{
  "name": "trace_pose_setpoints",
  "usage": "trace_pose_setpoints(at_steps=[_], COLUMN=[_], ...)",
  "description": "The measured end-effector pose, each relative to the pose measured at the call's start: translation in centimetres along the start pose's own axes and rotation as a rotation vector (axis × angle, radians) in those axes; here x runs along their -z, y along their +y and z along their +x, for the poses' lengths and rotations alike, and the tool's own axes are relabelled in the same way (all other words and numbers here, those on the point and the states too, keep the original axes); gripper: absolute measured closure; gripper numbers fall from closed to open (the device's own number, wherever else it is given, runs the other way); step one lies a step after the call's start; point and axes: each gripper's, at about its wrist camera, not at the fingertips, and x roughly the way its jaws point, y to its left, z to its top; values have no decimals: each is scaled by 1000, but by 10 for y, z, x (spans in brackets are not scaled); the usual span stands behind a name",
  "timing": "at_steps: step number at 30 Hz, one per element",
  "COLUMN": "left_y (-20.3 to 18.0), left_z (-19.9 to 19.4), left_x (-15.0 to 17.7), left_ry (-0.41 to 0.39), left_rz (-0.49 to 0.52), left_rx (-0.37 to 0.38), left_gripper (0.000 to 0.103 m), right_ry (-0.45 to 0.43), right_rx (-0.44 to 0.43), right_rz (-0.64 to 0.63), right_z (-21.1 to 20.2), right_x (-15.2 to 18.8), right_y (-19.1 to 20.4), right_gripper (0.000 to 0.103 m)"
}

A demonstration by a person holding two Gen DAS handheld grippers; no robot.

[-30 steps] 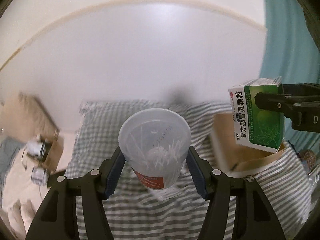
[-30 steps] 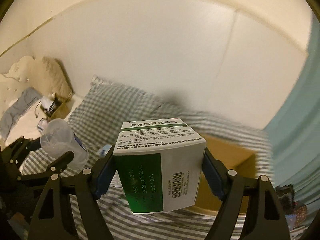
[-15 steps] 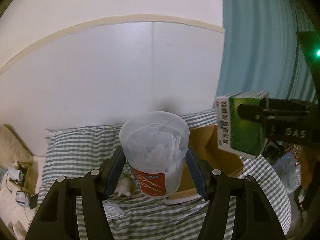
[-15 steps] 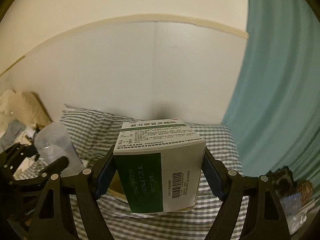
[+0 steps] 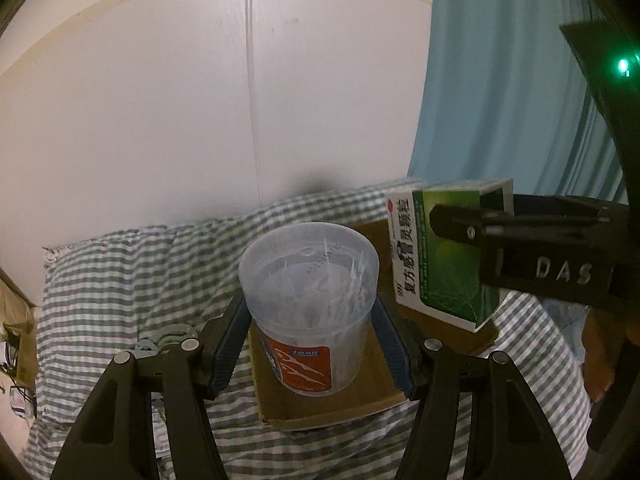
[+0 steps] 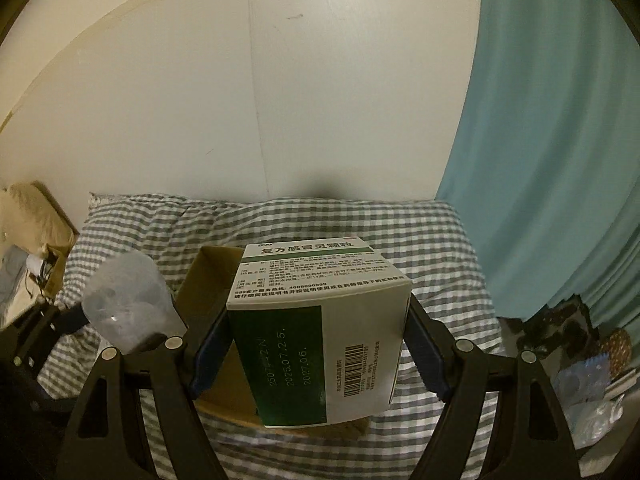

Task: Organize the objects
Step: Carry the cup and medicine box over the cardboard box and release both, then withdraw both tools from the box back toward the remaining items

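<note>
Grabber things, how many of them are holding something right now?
2. The left gripper has its jaws shut on the clear tub of cotton swabs. The right gripper has its jaws shut on the green medicine box. Both hang above the cardboard box.

The left gripper (image 5: pixel 310 344) squeezes a plastic cup (image 5: pixel 310 304). The right gripper (image 6: pixel 318 338) squeezes a box (image 6: pixel 320 332) beside it.
</note>
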Motion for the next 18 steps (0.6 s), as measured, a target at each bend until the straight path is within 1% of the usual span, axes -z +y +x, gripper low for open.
trace_pose_setpoints(at_steps=[2,5,7,8,11,13,15,16,18], left_y=[2,5,7,7,9,11,17,17,20], left_z=[9,20,22,23,26,22,6,-1,-17], left_x=[2,5,7,8,7,7,6,5,0], left_ry=[18,35,41,45,65,67,36,20,-10], left_rz=[-1,-7,-6,-7,-23,-39,-44,-43,-36], left_rx=[2,11,20,23,29,45,33,27,21], left_gripper=[39,39,39,39,38,33,14,11,10], right_ry=[12,26,32,32,18,1,-26,-35,-50], right_rx=[-19,-19,-32,-39,-56,-66,-60,-55,-47], right_rz=[6,1,13,23,63,84,81,77,69], right_z=[7,17,22,22,18,11,-2,-7,-16], right_x=[1,1,4,4,3,2,0,-1,0], right_y=[-1,3,-3,-4,-10,-10,-11,-10,-6], right_gripper=[24,24,24,21,20,17,13,13,12])
